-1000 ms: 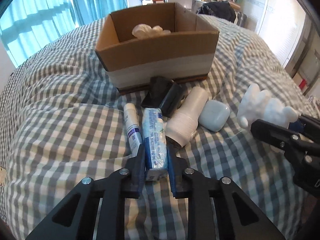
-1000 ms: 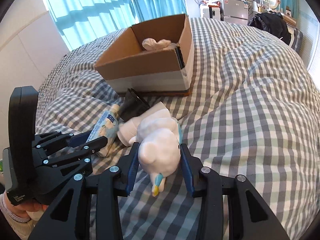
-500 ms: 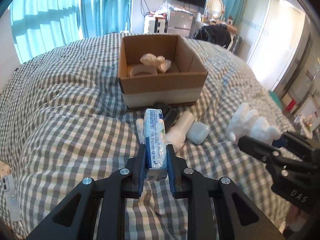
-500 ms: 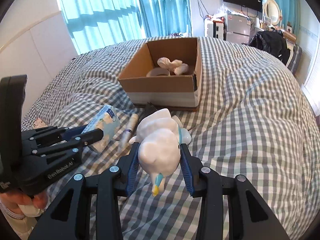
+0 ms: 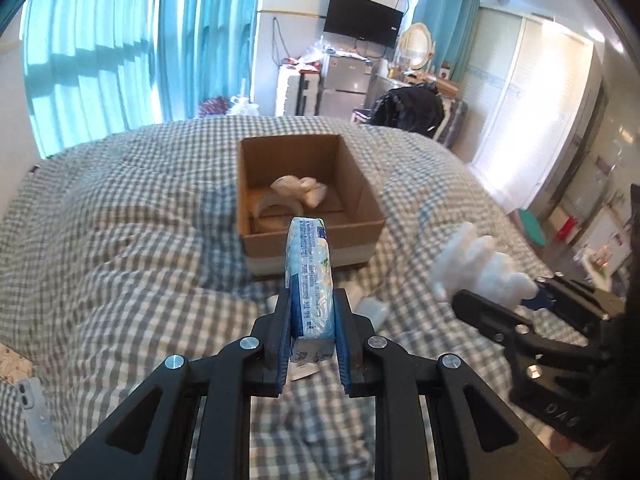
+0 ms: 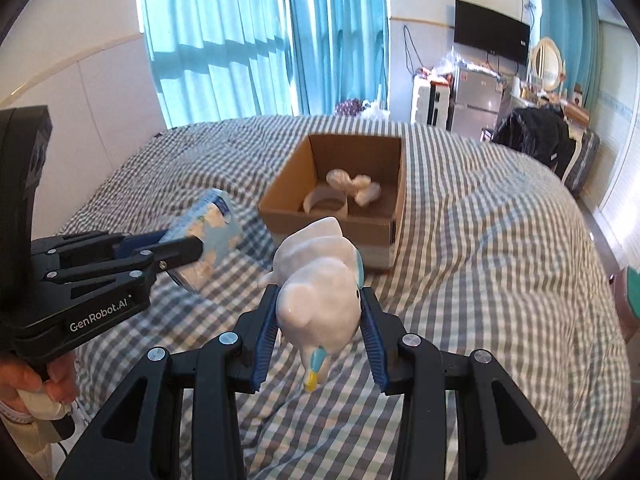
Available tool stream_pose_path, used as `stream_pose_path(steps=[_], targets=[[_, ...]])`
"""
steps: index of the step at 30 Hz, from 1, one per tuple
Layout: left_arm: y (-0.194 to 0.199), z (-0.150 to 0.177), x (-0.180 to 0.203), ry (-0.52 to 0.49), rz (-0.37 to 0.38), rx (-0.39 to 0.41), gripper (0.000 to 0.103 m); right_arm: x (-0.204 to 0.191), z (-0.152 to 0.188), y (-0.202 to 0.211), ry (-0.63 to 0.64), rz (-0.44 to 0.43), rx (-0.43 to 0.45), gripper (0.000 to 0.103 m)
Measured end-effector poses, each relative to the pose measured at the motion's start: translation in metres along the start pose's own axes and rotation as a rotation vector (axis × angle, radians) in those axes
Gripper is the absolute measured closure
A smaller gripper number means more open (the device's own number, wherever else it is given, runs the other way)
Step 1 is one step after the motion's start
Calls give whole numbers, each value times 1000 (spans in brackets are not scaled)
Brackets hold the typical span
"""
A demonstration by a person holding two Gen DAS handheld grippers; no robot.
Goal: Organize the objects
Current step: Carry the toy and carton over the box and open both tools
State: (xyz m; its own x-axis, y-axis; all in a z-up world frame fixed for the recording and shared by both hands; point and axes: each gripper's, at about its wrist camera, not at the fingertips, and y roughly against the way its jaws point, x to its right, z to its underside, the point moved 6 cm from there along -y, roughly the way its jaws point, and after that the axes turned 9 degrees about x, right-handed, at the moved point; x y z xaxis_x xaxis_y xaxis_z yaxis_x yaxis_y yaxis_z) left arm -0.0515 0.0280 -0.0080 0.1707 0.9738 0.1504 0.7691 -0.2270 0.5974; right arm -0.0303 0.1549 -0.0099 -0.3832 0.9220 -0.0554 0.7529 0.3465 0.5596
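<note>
The left gripper (image 5: 313,322) clamps a blue-and-white plastic tissue pack (image 5: 310,276); the right gripper (image 6: 318,334) pinches a white ceramic animal figurine (image 6: 320,296). Both hang above the checked bedspread (image 6: 480,260), short of the open brown cardboard box (image 6: 340,196). The glossy figurine may slip. "GenRobot.AI" marks the left gripper.
</note>
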Motion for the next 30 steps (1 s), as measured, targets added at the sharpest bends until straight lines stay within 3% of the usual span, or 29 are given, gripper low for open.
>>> stream_pose_path(steps=[7, 14, 24, 30], targets=[[-5, -43, 8, -50, -14, 49, 84, -3, -48, -3, 43, 7, 62, 64], [-40, -90, -3, -73, -52, 69, 84, 6, -99, -33, 65, 11, 90, 64], [-130, -144, -16, -105, -83, 53, 84, 46, -155, -131, 40, 32, 66, 64], [-200, -142, -27, -117, -94, -5, 84, 78, -165, -195, -16, 30, 19, 64]])
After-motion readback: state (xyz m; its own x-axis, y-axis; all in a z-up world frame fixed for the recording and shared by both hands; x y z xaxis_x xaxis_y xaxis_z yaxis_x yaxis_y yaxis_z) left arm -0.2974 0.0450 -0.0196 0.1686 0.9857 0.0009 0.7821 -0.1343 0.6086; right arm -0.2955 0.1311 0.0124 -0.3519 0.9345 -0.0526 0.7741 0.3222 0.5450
